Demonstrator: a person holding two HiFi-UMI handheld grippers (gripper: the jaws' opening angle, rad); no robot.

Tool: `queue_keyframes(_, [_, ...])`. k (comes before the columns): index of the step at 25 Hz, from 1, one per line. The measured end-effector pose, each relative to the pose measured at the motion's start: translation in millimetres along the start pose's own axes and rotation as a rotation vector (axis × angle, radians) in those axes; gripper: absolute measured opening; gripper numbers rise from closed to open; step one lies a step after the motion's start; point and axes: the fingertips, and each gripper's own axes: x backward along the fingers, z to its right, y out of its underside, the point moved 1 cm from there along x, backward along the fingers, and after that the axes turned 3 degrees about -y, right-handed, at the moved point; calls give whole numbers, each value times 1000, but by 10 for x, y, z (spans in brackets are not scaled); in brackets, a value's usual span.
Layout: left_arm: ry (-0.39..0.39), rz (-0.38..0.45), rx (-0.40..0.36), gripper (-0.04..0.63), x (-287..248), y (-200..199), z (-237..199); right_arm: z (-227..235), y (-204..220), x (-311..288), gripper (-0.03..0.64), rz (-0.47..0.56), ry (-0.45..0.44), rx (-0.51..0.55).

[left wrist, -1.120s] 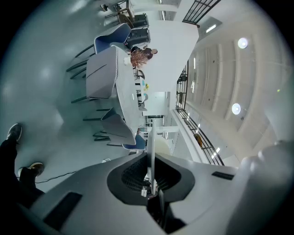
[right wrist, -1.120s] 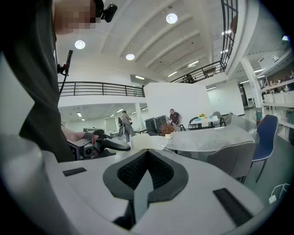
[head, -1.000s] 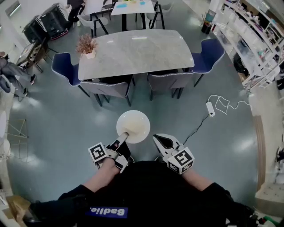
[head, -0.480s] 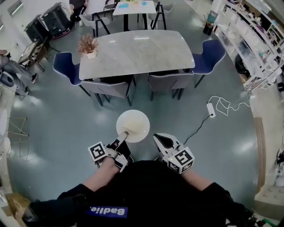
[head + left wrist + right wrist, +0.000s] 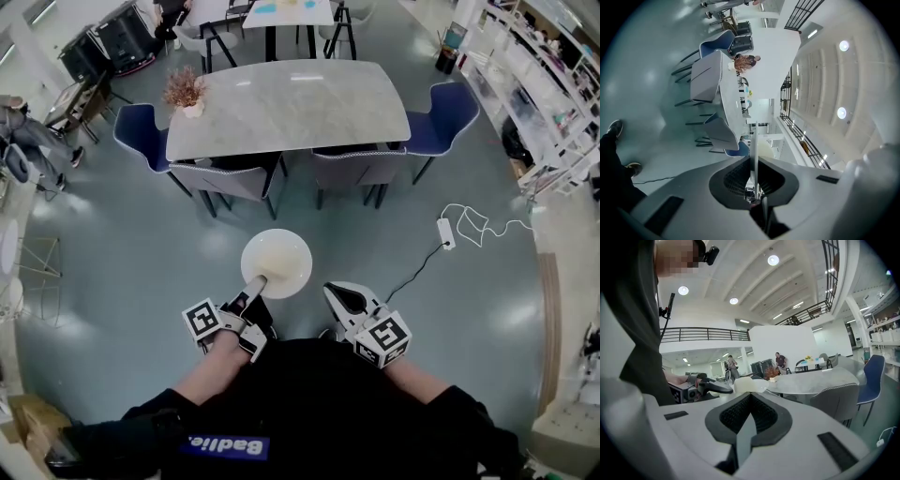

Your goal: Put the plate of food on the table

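A round white plate (image 5: pixel 276 263) with pale food on it hangs level over the grey floor, in front of my body. My left gripper (image 5: pixel 255 284) is shut on its near rim. In the left gripper view the plate (image 5: pixel 753 149) shows edge-on, pinched between the jaws of the left gripper (image 5: pixel 753 165). My right gripper (image 5: pixel 345 298) is held beside the plate, apart from it, shut with nothing in it. In the right gripper view the right gripper (image 5: pixel 749 401) points past the plate (image 5: pixel 749 384) and the left gripper (image 5: pixel 717 387). The long marble table (image 5: pixel 291 103) stands ahead.
Two grey chairs (image 5: pixel 228 180) (image 5: pixel 352 171) are tucked in on the table's near side, and blue chairs (image 5: pixel 141 131) (image 5: pixel 445 114) stand at its ends. A dried plant in a pot (image 5: pixel 185 95) sits on the left end. A power strip (image 5: pixel 444 231) with a cable lies on the floor at the right.
The plate and the left gripper have shifted slightly left and a little forward. The right gripper has barely moved.
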Motion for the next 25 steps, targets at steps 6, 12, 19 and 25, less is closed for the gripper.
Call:
queue_keyframes(6, [-5, 35, 4, 29, -83, 143, -62, 139, 162, 164, 11, -10, -29, -12])
queue_keyframes(12, [-10, 49, -2, 29, -214, 115, -51, 331, 143, 177, 11, -19, -26, -15])
queue_keyframes(19, [2, 41, -10, 29, -510, -358, -35, 596, 40, -200, 11, -34, 15, -19])
queue_keyframes(25, [13, 12, -33, 29, -869, -1019, 47, 801, -99, -801, 11, -45, 34, -22])
